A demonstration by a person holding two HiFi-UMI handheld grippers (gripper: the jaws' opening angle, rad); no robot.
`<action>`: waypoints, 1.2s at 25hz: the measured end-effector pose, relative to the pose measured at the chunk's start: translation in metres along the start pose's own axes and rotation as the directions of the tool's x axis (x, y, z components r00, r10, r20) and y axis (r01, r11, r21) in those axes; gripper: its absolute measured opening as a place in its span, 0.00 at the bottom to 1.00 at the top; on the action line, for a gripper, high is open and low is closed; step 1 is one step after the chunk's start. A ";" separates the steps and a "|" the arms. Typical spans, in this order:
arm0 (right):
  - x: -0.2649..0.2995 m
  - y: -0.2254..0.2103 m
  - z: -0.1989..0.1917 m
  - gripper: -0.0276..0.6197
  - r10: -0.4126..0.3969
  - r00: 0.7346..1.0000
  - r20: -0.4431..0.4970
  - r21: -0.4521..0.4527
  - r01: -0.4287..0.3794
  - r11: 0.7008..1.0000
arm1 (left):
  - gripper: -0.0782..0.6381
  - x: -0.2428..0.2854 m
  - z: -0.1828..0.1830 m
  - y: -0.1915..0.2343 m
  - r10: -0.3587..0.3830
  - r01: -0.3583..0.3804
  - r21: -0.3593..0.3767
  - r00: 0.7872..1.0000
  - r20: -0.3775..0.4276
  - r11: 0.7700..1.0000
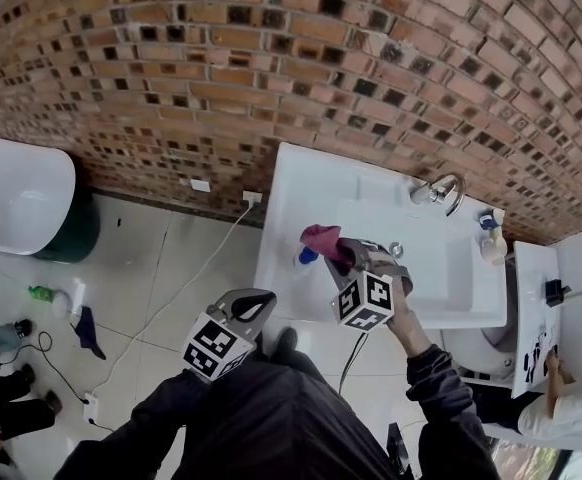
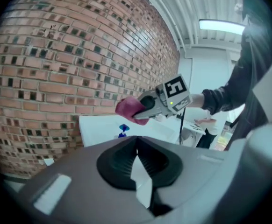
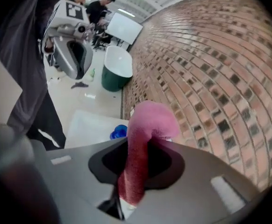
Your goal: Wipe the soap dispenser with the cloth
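A pink cloth [image 1: 320, 238] is pinched in my right gripper [image 1: 343, 255], which is shut on it above the left part of the white sink [image 1: 301, 183]. In the right gripper view the cloth [image 3: 151, 119] stands up between the jaws of the right gripper [image 3: 137, 146] and droops over at the top. The soap dispenser [image 1: 305, 256], seen mostly as a blue pump top, stands just below the cloth; whether they touch is unclear. It shows as a blue pump [image 2: 123, 129] in the left gripper view. My left gripper [image 1: 260, 301] hangs shut and empty in front of the sink.
A chrome tap [image 1: 441, 192] and a second bottle [image 1: 490, 236] stand at the sink's back right. A brick wall runs behind. A white tub on a green base [image 1: 26, 203], a cable [image 1: 171, 298] and a green bottle [image 1: 41, 293] are on the floor to the left.
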State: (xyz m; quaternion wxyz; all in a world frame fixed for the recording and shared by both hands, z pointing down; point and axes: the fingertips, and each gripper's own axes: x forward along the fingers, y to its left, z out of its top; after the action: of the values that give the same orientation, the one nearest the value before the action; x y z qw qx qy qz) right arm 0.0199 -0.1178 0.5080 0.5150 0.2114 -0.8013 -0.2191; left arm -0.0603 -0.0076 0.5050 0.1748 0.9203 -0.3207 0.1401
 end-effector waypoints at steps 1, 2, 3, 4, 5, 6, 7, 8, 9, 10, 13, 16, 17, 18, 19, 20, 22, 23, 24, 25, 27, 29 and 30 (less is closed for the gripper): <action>0.006 -0.001 0.001 0.17 0.000 1.000 -0.022 -0.078 -0.002 0.997 | 0.11 0.002 0.003 0.003 -0.001 0.001 0.011 1.000 0.002 1.000; 0.012 -0.001 0.001 0.17 -0.001 0.999 -0.044 -0.153 -0.006 0.988 | 0.11 0.005 0.006 0.006 -0.001 0.001 0.021 1.000 0.005 1.000; 0.016 0.001 0.001 0.17 -0.001 0.998 -0.064 -0.216 -0.013 0.976 | 0.11 0.007 0.009 0.009 0.000 -0.001 0.030 1.000 0.007 1.000; 0.020 0.003 0.000 0.17 0.003 0.997 -0.079 -0.264 -0.024 0.964 | 0.11 0.009 0.011 0.011 0.002 -0.002 0.039 1.000 0.007 0.999; 0.022 0.007 -0.001 0.17 0.009 0.996 -0.090 -0.298 -0.035 0.954 | 0.11 0.010 0.013 0.013 0.003 -0.004 0.046 1.000 0.007 0.999; 0.024 0.011 -0.001 0.17 0.015 0.995 -0.095 -0.320 -0.044 0.946 | 0.11 0.011 0.015 0.014 0.005 -0.005 0.050 1.000 0.008 0.999; 0.024 0.016 0.000 0.17 0.020 0.995 -0.094 -0.332 -0.051 0.942 | 0.11 0.012 0.016 0.015 0.006 -0.006 0.050 1.000 0.009 0.999; 0.023 0.021 0.002 0.17 0.026 0.996 -0.089 -0.337 -0.055 0.940 | 0.11 0.012 0.016 0.016 0.006 -0.006 0.047 1.000 0.009 0.999; 0.021 0.026 0.003 0.17 0.033 0.996 -0.082 -0.336 -0.059 0.940 | 0.11 0.013 0.016 0.016 0.005 -0.005 0.041 1.000 0.009 0.999; 0.019 0.031 0.005 0.17 0.043 0.996 -0.074 -0.331 -0.065 0.941 | 0.11 0.013 0.015 0.016 0.004 -0.005 0.036 1.000 0.008 0.999; 0.016 0.047 0.008 0.17 0.078 0.995 -0.054 -0.297 -0.091 0.950 | 0.11 0.015 0.011 0.017 0.002 -0.002 0.027 1.000 -0.003 1.000; 0.017 0.052 0.008 0.17 0.083 0.996 -0.024 -0.243 -0.087 0.966 | 0.11 0.020 0.012 0.018 -0.001 0.001 0.037 1.000 -0.012 0.999; 0.015 0.048 0.011 0.17 0.074 0.997 0.001 -0.205 -0.072 0.976 | 0.11 0.022 0.014 0.020 0.001 0.000 0.046 1.000 -0.015 0.999; 0.010 0.042 0.013 0.17 0.059 0.998 0.031 -0.151 -0.054 0.987 | 0.11 0.025 0.016 0.022 0.003 -0.002 0.057 1.000 -0.019 0.998; 0.004 0.035 0.015 0.17 0.042 0.997 0.061 -0.081 -0.037 0.996 | 0.11 0.028 0.019 0.025 0.006 -0.005 0.071 1.000 -0.024 0.997; -0.003 0.028 0.014 0.17 0.025 0.996 0.085 -0.001 -0.025 1.000 | 0.11 0.031 0.022 0.027 0.008 -0.005 0.085 1.000 -0.030 0.996; -0.014 0.022 0.003 0.17 0.007 0.994 0.105 0.165 -0.024 0.986 | 0.11 0.041 0.030 0.032 0.002 0.004 0.120 0.999 -0.048 0.993; -0.017 0.025 -0.005 0.17 0.011 0.994 0.109 0.241 -0.038 0.970 | 0.11 0.046 0.035 0.033 -0.006 0.014 0.140 0.998 -0.056 0.990; -0.018 0.032 -0.014 0.17 0.024 0.993 0.112 0.308 -0.058 0.950 | 0.11 0.053 0.041 0.033 -0.015 0.025 0.163 0.998 -0.061 0.986; -0.017 0.041 -0.021 0.17 0.043 0.993 0.114 0.361 -0.081 0.929 | 0.11 0.060 0.047 0.034 -0.026 0.038 0.190 0.998 -0.065 0.981; -0.010 0.063 -0.033 0.17 0.081 0.990 0.114 0.426 -0.123 0.896 | 0.11 0.078 0.058 0.034 -0.049 0.067 0.249 0.996 -0.077 0.966; -0.002 0.081 -0.037 0.17 0.107 0.988 0.113 0.447 -0.147 0.882 | 0.11 0.098 0.064 0.032 -0.077 0.105 0.297 0.992 -0.103 0.949; 0.003 0.087 -0.036 0.17 0.111 0.987 0.113 0.446 -0.150 0.882 | 0.11 0.107 0.065 0.031 -0.092 0.128 0.315 0.988 -0.127 0.940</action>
State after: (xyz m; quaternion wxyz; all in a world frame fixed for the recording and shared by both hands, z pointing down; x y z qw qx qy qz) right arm 0.0426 -0.0534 0.5729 0.4310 0.2619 -0.8635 0.0000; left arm 0.0102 -0.1146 0.4936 0.0471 0.9438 -0.2316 0.2312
